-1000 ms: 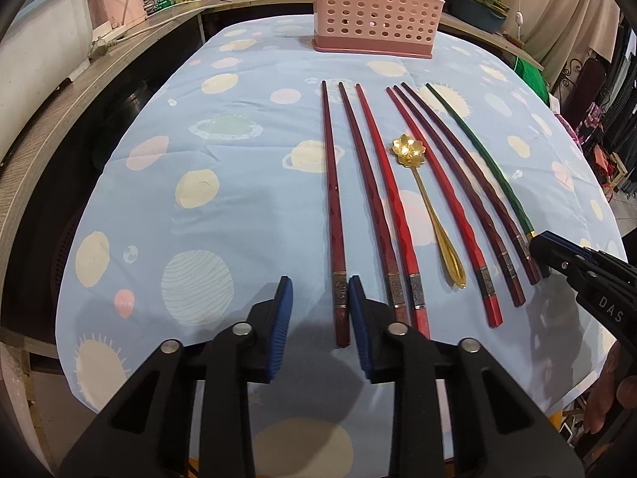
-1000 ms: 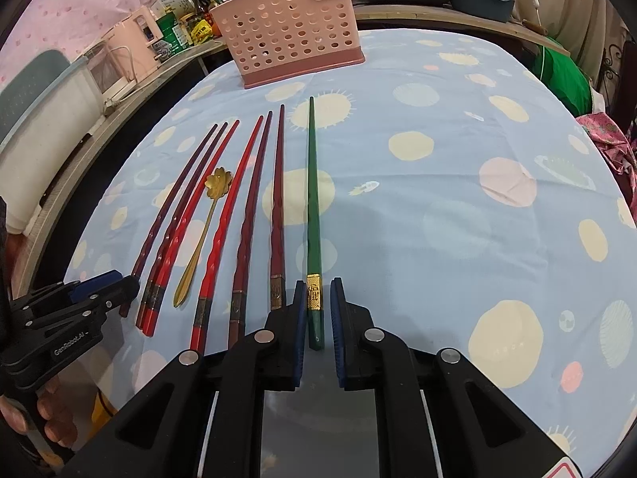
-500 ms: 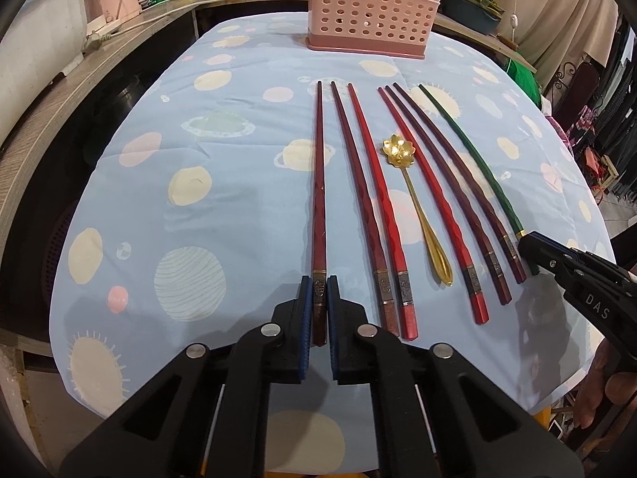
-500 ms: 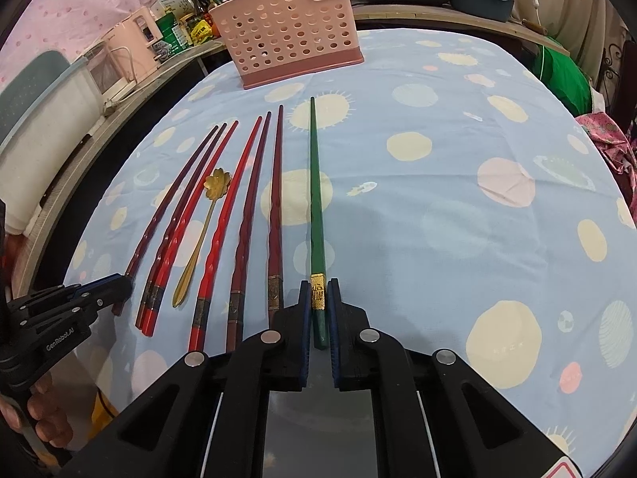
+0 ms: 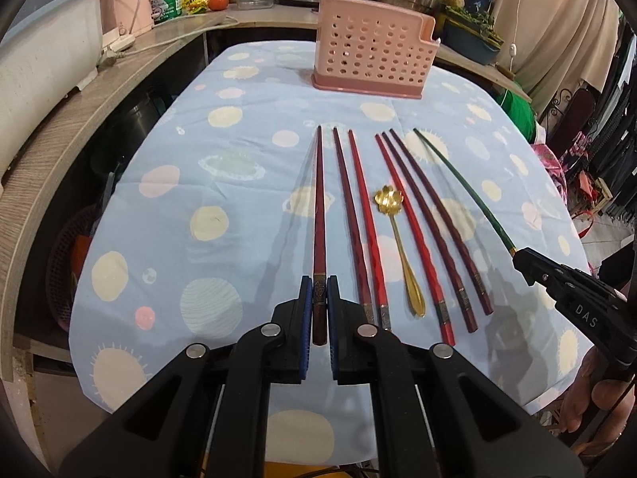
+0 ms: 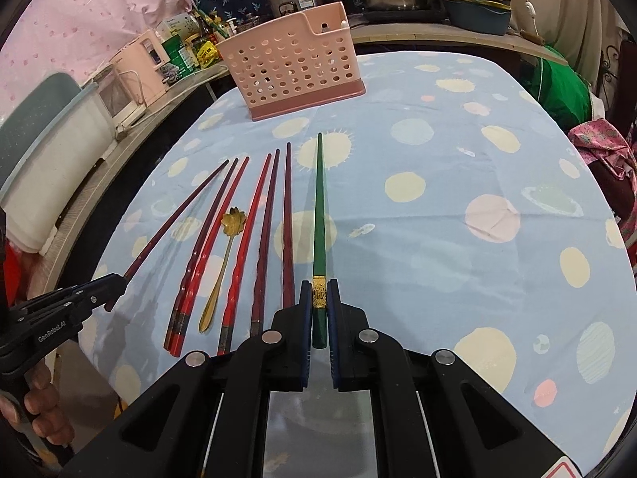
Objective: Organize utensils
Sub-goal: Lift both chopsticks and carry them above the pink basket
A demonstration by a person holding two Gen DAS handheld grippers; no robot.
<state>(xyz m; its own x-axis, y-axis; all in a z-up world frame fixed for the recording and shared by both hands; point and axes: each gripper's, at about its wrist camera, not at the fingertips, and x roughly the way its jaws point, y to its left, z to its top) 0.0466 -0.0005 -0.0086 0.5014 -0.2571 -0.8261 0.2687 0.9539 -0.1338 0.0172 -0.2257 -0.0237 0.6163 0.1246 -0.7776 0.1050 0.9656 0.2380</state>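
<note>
- Left gripper point(image 5: 317, 302) clamped on thick end of dark red chopstick point(image 5: 318, 215), at left of the row on tablecloth point(image 5: 239, 159).
- Right gripper point(image 6: 318, 306) clamped on green chopstick point(image 6: 318, 215) by its gold band.
- Lift both w/o tilting; tips long, easy to swing.
- Carry to pink basket point(image 5: 372, 59) at far end, drop tip-down.

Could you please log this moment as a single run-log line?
left hand-held gripper: shut on dark red chopstick | right hand-held gripper: shut on green chopstick | basket: holds no utensils in view | spoon: on cloth
</note>
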